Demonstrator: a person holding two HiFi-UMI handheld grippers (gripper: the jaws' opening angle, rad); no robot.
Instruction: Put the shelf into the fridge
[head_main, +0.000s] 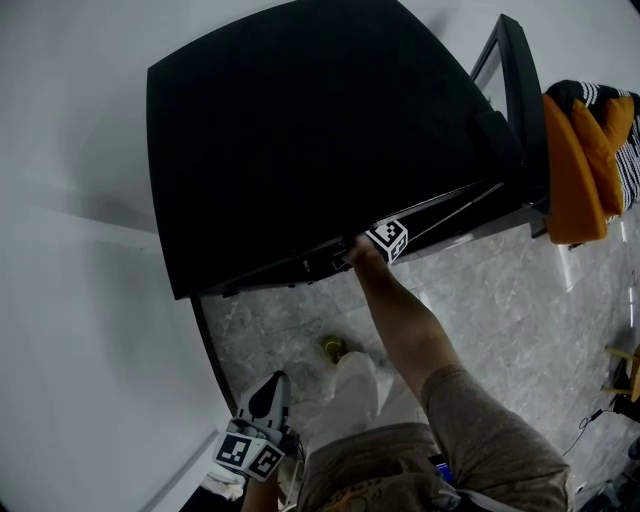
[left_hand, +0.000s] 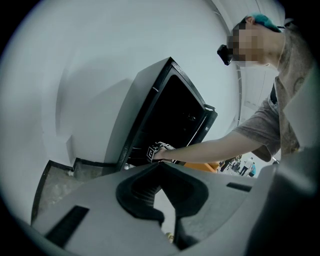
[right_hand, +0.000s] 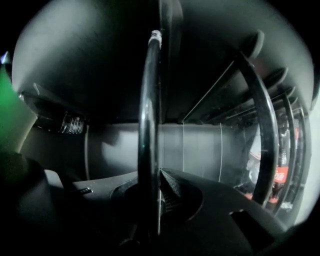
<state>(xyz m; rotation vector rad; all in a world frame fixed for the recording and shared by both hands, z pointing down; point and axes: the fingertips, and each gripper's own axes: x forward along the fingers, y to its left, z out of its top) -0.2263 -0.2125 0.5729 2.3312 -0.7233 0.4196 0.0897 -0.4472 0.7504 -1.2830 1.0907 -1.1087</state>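
Right gripper (right_hand: 156, 174) pinches the front bar of the dark wire shelf (right_hand: 148, 100) inside the black box-shaped fridge (head_main: 320, 130); the shelf's far end is lost in darkness. Left gripper (left_hand: 160, 167): jaws pressed together, empty.

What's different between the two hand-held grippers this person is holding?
The right hand-held gripper is shut on a bar of the shelf; the left hand-held gripper is shut on nothing. The right reaches into the fridge; the left hangs low, away from it. Both carry marker cubes.
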